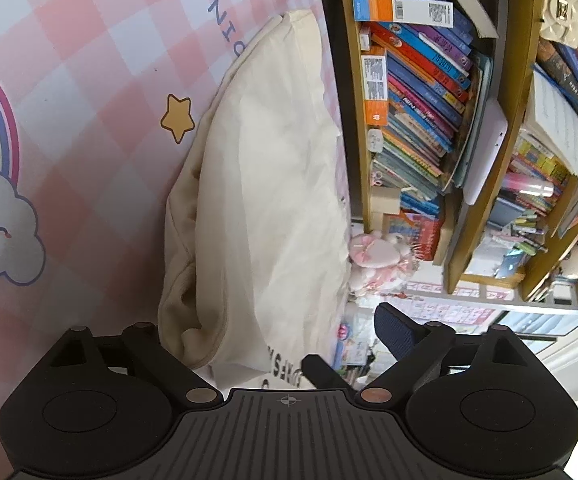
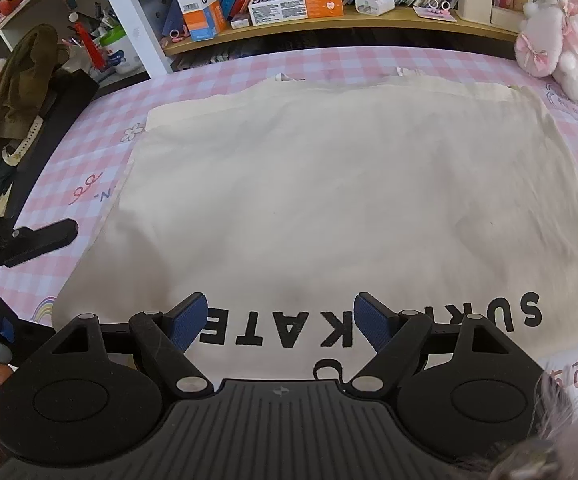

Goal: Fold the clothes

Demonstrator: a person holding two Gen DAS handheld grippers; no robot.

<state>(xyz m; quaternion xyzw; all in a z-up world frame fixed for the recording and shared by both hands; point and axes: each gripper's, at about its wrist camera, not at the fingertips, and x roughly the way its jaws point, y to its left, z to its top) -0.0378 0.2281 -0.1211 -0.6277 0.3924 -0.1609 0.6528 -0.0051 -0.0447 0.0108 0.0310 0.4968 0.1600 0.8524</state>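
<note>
Cream cotton T-shirt (image 2: 329,200), black lettering, folded flat on pink checked tablecloth (image 2: 89,168). Right gripper (image 2: 281,320): jaws spread, empty, above lettered edge. Left gripper (image 1: 273,344): spread, one finger hidden by shirt. Bookshelf (image 2: 329,20), pink plush toy (image 2: 549,48) behind.

Bright, even light, soft shadows; strong fisheye bending at edges, blur in the corners.

Matt cream cloth garment (image 2: 329,200), glossy checked table cover (image 1: 69,80)
</note>
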